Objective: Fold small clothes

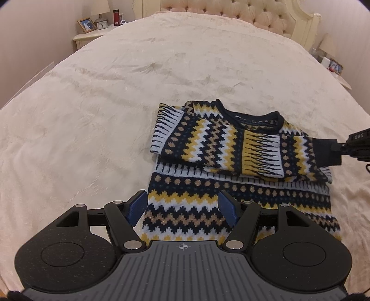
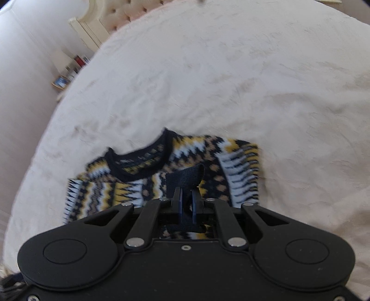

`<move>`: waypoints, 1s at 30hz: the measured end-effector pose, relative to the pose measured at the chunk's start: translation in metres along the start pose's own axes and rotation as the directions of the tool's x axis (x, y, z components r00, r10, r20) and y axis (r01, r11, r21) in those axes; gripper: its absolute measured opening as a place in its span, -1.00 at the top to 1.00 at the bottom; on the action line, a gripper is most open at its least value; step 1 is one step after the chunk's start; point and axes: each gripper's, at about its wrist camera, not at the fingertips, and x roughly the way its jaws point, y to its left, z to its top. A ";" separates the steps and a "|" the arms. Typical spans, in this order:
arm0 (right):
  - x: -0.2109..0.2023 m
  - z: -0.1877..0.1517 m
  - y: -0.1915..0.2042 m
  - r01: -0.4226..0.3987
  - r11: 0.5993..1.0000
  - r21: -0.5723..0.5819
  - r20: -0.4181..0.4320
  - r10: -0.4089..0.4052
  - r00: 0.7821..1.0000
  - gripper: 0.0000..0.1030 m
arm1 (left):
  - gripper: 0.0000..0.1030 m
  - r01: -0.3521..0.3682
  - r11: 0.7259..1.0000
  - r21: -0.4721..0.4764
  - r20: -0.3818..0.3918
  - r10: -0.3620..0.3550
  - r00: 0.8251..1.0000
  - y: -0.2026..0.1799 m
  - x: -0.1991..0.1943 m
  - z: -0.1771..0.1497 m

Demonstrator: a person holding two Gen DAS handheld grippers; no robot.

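A small knitted sweater (image 1: 231, 148) with navy, yellow, white and tan zigzags lies on the cream bedspread (image 1: 115, 104), its sleeves folded across the chest. My left gripper (image 1: 182, 208) is open, its blue pads (image 1: 138, 206) on either side of the sweater's lower hem, just above it. My right gripper (image 2: 186, 203) is shut on the navy cuff (image 2: 185, 178) of one sleeve; it also shows at the right edge of the left wrist view (image 1: 333, 148), holding the cuff (image 1: 327, 152) over the sweater's right side. The right wrist view is motion-blurred.
A tufted headboard (image 1: 254, 14) stands at the far end of the bed. A nightstand (image 1: 90, 34) with a lamp, photo frame, clock and red bottle is at the far left. Another nightstand (image 1: 333, 64) is at the far right.
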 end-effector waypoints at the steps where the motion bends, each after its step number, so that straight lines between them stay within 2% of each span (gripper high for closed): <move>1: 0.003 -0.001 -0.002 0.018 1.000 -0.004 -0.004 -0.018 1.000 0.70 | -0.27 -0.002 1.000 0.001 -0.003 0.002 1.000 0.000 0.000 0.000; 6: 0.012 -0.006 -0.012 0.124 0.992 0.014 -0.004 -0.124 0.992 0.55 | -0.27 -0.006 1.000 0.006 -0.016 0.006 1.000 0.003 0.004 -0.001; 9: 0.010 -0.009 -0.017 0.126 0.991 0.038 0.001 -0.126 0.992 0.49 | -0.27 -0.004 1.000 0.007 -0.026 0.004 1.000 0.002 0.007 -0.001; 11: 0.008 -0.012 -0.017 0.120 0.992 0.035 0.005 -0.120 0.993 0.29 | -0.27 0.000 1.000 0.011 -0.034 0.001 0.999 0.001 0.009 -0.001; 13: 0.008 -0.014 -0.013 0.101 0.995 0.018 0.010 -0.101 0.995 -0.02 | -0.27 0.004 1.000 0.016 -0.040 -0.004 0.999 -0.001 0.012 -0.001; 15: 0.010 -0.017 -0.006 0.086 0.996 -0.015 0.007 -0.086 0.996 -0.08 | -0.27 0.010 1.000 0.023 -0.045 -0.009 0.999 -0.004 0.015 0.000; 19: 0.024 -0.019 0.013 0.061 0.994 -0.086 -0.017 -0.063 0.998 -0.34 | -0.27 0.027 0.999 0.038 -0.056 -0.025 0.998 -0.009 0.022 0.001; 25: 0.056 -0.018 0.036 0.016 0.978 -0.206 -0.091 -0.035 0.995 -0.36 | -0.27 0.034 0.998 0.044 -0.075 -0.030 0.997 -0.009 0.029 0.001; 30: 0.082 -0.023 0.028 0.069 0.972 -0.226 -0.187 -0.112 0.976 -0.36 | -0.27 0.029 0.999 0.038 -0.086 -0.026 0.996 -0.006 0.032 0.002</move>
